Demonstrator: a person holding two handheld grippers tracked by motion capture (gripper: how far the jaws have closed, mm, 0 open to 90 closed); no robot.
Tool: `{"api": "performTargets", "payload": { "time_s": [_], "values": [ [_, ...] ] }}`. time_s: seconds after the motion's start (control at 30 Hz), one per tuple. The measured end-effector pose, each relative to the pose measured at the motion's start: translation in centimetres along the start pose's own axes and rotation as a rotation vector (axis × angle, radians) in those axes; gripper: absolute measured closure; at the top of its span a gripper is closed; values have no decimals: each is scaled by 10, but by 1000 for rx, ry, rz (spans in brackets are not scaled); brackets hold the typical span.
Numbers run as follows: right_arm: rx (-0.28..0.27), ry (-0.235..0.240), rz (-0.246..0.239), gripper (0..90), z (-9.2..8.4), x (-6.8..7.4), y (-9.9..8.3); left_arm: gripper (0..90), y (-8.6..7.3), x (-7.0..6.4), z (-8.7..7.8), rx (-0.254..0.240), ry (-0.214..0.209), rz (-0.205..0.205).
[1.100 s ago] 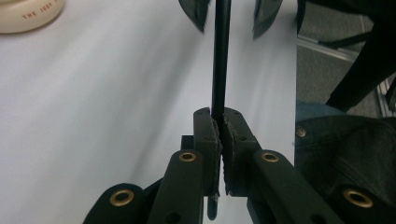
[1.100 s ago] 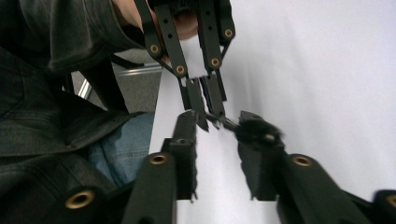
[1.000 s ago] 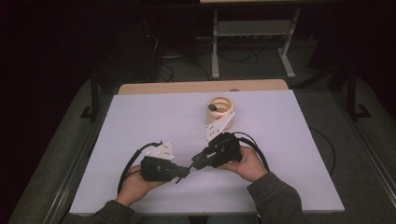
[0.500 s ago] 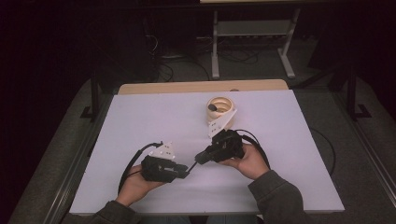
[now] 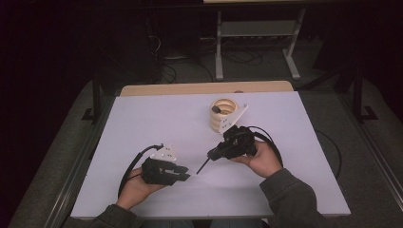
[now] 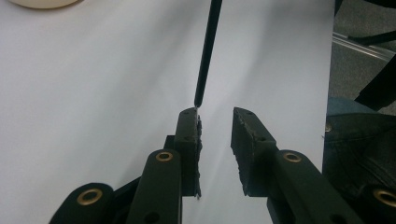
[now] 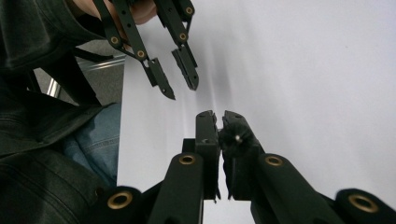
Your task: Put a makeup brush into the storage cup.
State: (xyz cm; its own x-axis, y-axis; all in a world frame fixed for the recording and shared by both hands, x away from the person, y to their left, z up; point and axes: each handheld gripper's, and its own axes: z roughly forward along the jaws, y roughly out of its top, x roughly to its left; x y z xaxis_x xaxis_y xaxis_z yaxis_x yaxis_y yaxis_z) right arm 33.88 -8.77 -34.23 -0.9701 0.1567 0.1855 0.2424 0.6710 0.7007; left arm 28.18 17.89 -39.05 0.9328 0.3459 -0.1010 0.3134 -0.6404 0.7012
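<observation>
A thin black rod (image 5: 203, 165) slants down to the left from my right gripper (image 5: 212, 154), which is shut on its upper end. In the right gripper view the rod's end (image 7: 236, 136) shows as a dark round tip pinched between the jaws of my right gripper (image 7: 218, 115). My left gripper (image 5: 187, 174) rests low on the white table and points right. Its jaws have just been opening, and nothing is between them. In the left gripper view the rod (image 6: 208, 51) comes down to the tip of the left jaw of my left gripper (image 6: 215, 112), outside the gap.
A beige stack of rings (image 5: 222, 114) with a white plate leaning on it stands behind the right hand. The white table top (image 5: 152, 118) has a wooden strip (image 5: 204, 88) along its far edge. A metal stand (image 5: 256, 33) is on the floor beyond.
The left jaws have opened and let go of the rod. The right gripper has drawn back to the right and away, taking the rod with it.
</observation>
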Motion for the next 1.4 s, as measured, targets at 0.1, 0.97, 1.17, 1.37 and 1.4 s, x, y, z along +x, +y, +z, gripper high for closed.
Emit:
{"api": "performTargets", "payload": {
  "time_s": [0.1, 0.97, 1.17, 1.37, 1.4],
  "values": [
    [10, -12, 4, 838, -3, -1, 0, 714, -1, 1, -1, 1, 1, -7],
    [8, -74, 64, 838, -44, -22, 0, 698, -6, 13, -7, -9, 3, -61],
    [10, -95, 78, 838, -53, -26, 3, 695, -5, 15, -7, -14, 5, -60],
    [6, -118, 92, 838, -67, -26, 9, 690, -5, 15, -10, -6, 9, -52],
    [9, -126, 89, 838, -68, -26, 9, 690, -5, 14, -10, -8, 10, -53]
  ]
}}
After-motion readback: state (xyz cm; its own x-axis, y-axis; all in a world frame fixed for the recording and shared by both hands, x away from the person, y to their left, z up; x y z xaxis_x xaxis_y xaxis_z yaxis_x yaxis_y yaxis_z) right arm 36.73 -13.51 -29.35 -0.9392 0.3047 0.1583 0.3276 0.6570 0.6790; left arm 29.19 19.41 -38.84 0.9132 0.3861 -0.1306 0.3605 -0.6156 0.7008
